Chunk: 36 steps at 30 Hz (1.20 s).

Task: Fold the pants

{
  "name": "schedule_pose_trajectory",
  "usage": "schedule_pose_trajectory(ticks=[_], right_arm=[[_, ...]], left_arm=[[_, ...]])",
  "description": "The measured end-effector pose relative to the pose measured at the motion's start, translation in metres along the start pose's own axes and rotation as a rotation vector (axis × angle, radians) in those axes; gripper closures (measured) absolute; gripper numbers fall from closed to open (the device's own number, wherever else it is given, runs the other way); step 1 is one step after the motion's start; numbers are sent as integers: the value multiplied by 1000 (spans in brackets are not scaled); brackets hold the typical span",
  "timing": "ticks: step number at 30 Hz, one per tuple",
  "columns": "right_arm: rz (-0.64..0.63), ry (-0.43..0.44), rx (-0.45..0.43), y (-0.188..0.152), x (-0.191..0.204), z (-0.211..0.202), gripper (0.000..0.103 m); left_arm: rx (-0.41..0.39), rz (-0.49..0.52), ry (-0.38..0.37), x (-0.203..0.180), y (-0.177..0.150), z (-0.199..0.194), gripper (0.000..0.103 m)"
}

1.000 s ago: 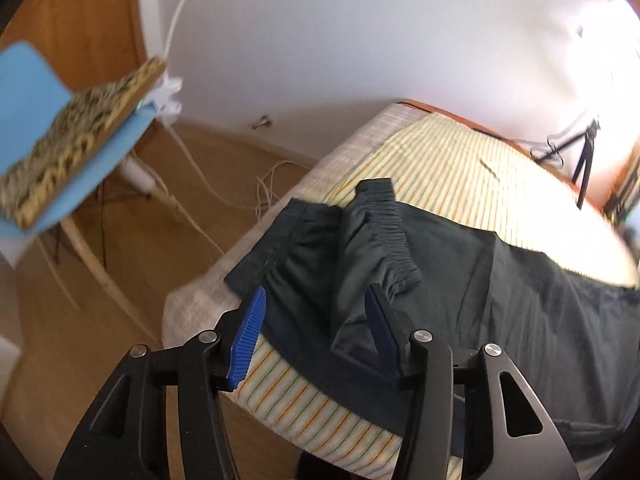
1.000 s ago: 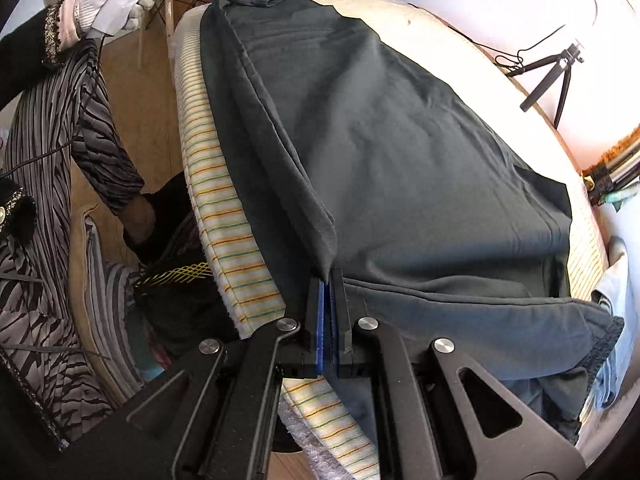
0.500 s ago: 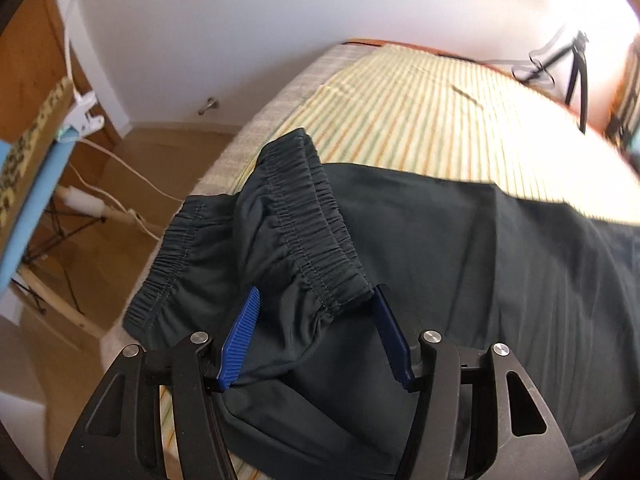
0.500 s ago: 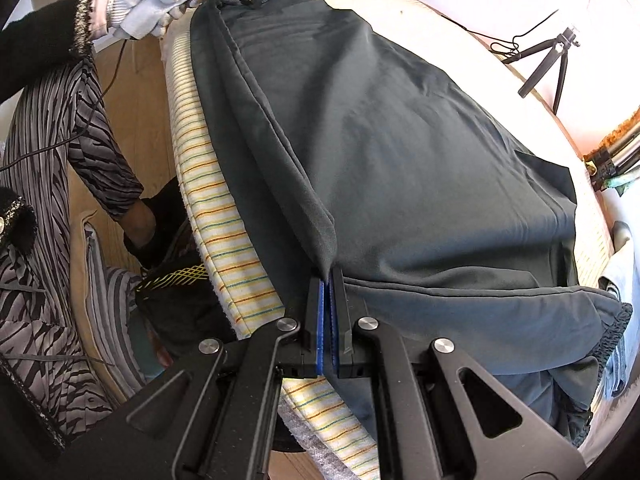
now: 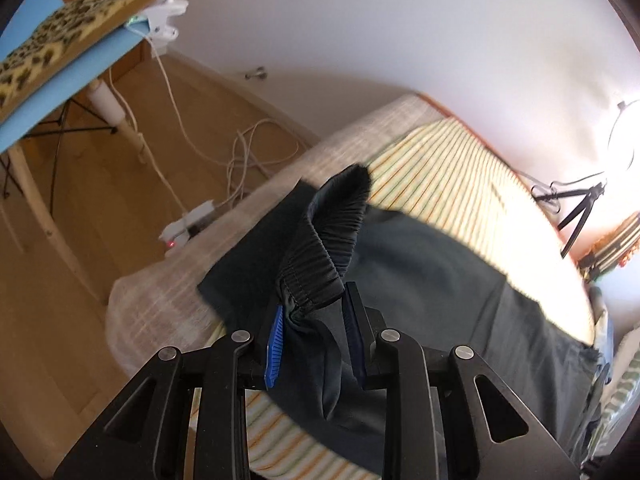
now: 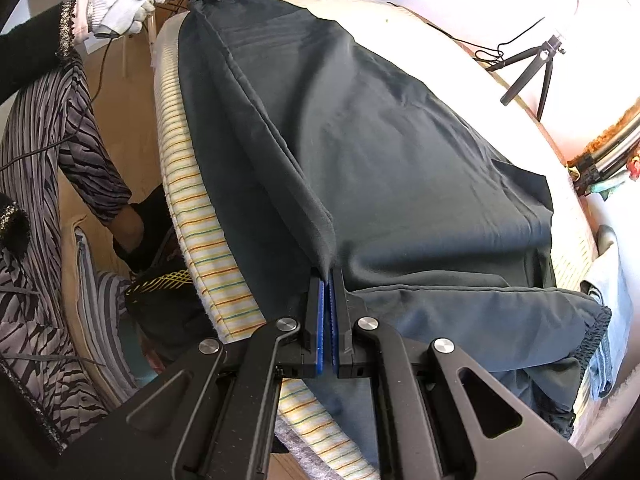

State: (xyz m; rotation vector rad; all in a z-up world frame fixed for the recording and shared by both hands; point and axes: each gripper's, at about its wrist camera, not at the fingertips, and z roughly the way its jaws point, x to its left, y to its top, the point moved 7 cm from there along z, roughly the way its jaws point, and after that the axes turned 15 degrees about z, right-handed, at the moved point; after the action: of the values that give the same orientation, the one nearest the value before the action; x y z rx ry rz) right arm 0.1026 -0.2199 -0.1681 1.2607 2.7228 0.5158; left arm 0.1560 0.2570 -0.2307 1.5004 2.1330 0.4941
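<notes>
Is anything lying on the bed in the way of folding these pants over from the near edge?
Nothing visible does. The left gripper has just closed on the pants at the waistband, the right gripper pinches their near edge, and the striped bed cover beyond looks bare.

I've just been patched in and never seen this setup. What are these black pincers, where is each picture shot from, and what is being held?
There is no robot: a person carries a two-finger clamp in each hand, with a camera above each looking along its fingers. The left camera shows the left gripper, whose jaws have just been closing on the gathered waistband of the dark pants. The right camera shows the right gripper shut on a fold of the same pants, spread over a striped mattress. At top left there, the gloved hand is the person's left.
</notes>
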Motion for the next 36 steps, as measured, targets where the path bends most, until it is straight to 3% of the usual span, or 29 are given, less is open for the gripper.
schedule_pose_trajectory(ticks=[3,5,9,16,25,31,35,36], right_arm=[[-13,-19,-4,1,3,-1,100],[-11,-19,-8,1,4,-4,100],[-11,-23,-15,0,5,-10,100],[-24,-39,-13,2,6,-6,100],[-27,-38,-6,3,6,-4,100],[-21,-79,-12,7,-2,-6,100],[0,-105,-41,10,-12,-20,100],[7,-110,-50,11,-15,-24,100]], left_arm=[[0,-70,-55,6,-2,3,72],[-2,-132,-52,16,1,2,67],[-30,-128,4,26,9,-8,66],[-35,-103,-5,34,15,-21,63],[-17,-189,-66,50,0,-27,57],[-3,-205,-63,52,-2,-13,55],[-6,-169,-52,48,1,-9,82],[-9,-158,-42,46,2,-9,82]])
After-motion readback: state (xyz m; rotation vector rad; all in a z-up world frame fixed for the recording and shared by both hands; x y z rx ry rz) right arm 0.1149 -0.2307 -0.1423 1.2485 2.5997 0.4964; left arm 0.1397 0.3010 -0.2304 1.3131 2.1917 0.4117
